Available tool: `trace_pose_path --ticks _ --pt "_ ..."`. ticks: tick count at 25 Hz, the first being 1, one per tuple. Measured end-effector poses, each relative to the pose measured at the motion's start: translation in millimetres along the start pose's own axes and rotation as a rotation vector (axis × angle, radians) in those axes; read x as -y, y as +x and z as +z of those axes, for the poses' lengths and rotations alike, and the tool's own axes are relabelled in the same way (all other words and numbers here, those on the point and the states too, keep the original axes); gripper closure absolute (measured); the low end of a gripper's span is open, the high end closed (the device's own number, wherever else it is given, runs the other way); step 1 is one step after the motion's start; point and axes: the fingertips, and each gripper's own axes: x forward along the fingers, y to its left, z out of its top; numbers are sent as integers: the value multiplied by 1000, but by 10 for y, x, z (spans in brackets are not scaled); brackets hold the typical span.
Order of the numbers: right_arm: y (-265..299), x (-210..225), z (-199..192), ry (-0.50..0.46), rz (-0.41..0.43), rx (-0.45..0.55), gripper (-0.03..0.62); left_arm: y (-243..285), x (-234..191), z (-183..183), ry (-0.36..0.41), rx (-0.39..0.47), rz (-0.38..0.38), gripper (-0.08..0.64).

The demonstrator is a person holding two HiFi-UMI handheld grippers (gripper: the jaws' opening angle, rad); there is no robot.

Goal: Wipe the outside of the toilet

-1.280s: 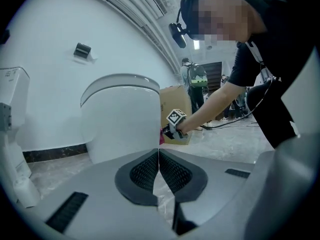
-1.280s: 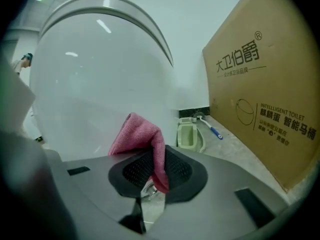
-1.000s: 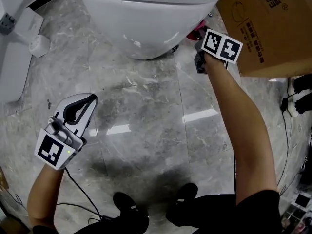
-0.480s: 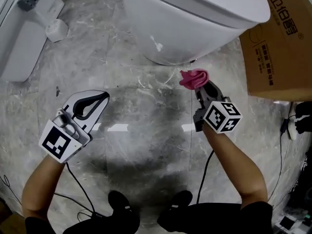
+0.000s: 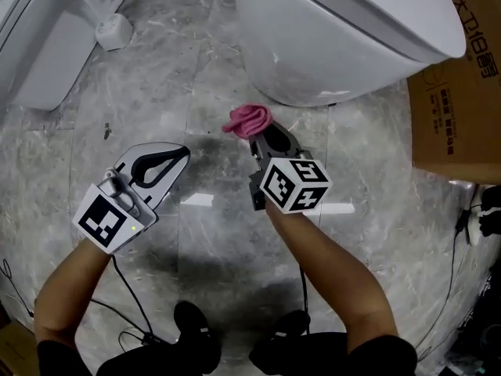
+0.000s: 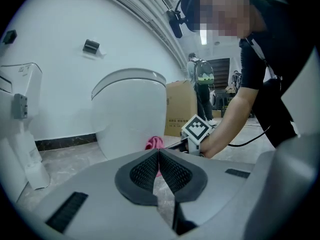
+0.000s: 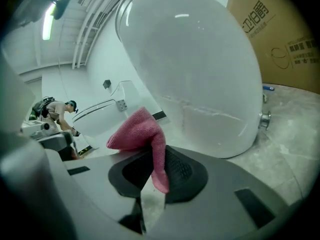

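The white toilet point(image 5: 344, 30) stands at the top of the head view, and its bowl point(image 7: 200, 69) fills the right gripper view. My right gripper point(image 5: 262, 135) is shut on a pink cloth point(image 5: 249, 120), low above the floor, just left of the toilet's base and apart from it. The cloth point(image 7: 142, 139) bunches up above the jaws and hangs down between them. My left gripper point(image 5: 160, 163) hovers over the floor further left, shut on nothing. From the left gripper view the toilet point(image 6: 132, 114) and the pink cloth point(image 6: 154, 143) lie ahead.
A cardboard box point(image 5: 462, 92) stands right of the toilet. A white fixture point(image 5: 70, 30) with a small round part sits at the upper left. Cables point(image 5: 125, 304) trail on the grey marble floor near my feet. Another person point(image 6: 202, 91) stands far back.
My right gripper, still shut on the pink cloth, has swung from the toilet's right side by the box down and leftward to its front left. The left gripper has barely moved.
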Motion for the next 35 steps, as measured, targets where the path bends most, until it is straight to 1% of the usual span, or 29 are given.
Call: trace_pose_path --ticks 3,7,8,12,17,20,22,24,28,35 --pt "380 13 62 6 -48 9 518 -37 4 13 1 11 3 543" --pt "767 41 121 54 -99 19 518 -115 57 -5 2 23 -4 543" --pt "840 59 139 84 -111 27 518 -136 63 -19 -6 22 -3 543" --pt "1083 239 140 262 -194 54 518 -210 58 -71 -23 17 4 543" --pt "1229 372 225 373 -236 109 518 -239 66 -122 -28 11 3 543" --pt "1249 370 233 424 -233 126 518 -231 70 -155 -32 13 -1 543" --pt "1213 388 211 447 -224 115 518 -201 94 -164 -33 12 -11 543" --pt "1144 410 181 463 -213 99 518 -159 122 -161 -34 11 -21 543" --pt "948 467 98 457 -189 60 518 -76 160 -128 -40 8 -38 543" --pt "515 774 -80 368 -182 -25 518 43 203 -98 -38 12 -55 543"
